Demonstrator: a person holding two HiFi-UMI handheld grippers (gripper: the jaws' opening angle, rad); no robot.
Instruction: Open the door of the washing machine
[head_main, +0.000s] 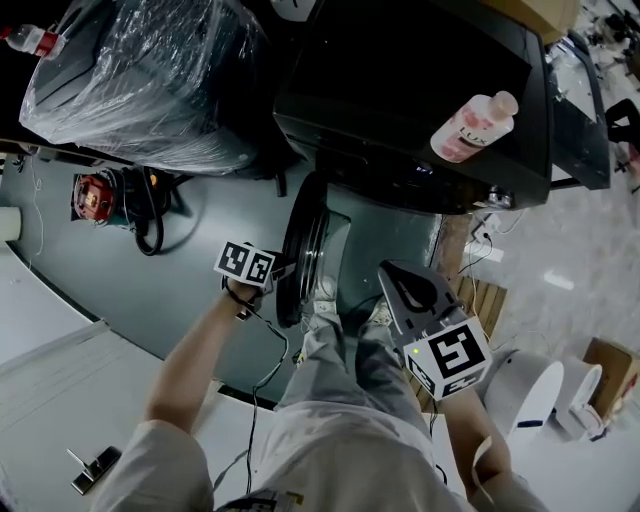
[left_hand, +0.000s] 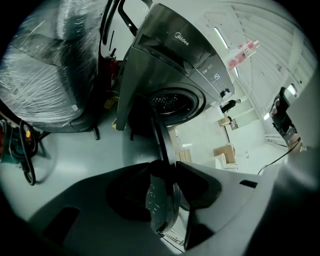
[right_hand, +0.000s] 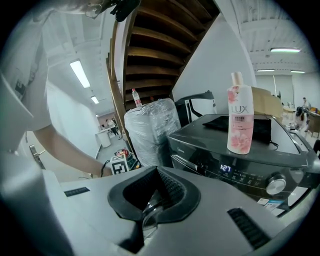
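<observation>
Door (left_hand: 161, 142): swung well out from the washer (left_hand: 165, 60), its rim edge-on to me and the drum mouth (left_hand: 173, 102) laid bare behind it.
Left gripper (left_hand: 168, 169): my fingers are clamped across the door's rim, one pad on each face, partly closed with the rim filling the gap (a snug pinch, no daylight either side).
Left arm: reaching out low in the head view, marker cube (head_main: 247, 263) right beside the door's edge.
Right gripper (right_hand: 157, 186): my pads are drawn together with nothing between them, held off in front of the washer's panel and touching nothing.
Right cube (head_main: 455, 356): near my knee in the head view, jaws pointing toward the washer's front.
Bottle (right_hand: 239, 120): pink, upright on the washer's top (on the lid, near the front edge).
Wrapped bundle (head_main: 140, 70): big, plastic-wrapped, just beside the washer on my left.
Display (right_hand: 226, 168): lit on the panel below the bottle.
</observation>
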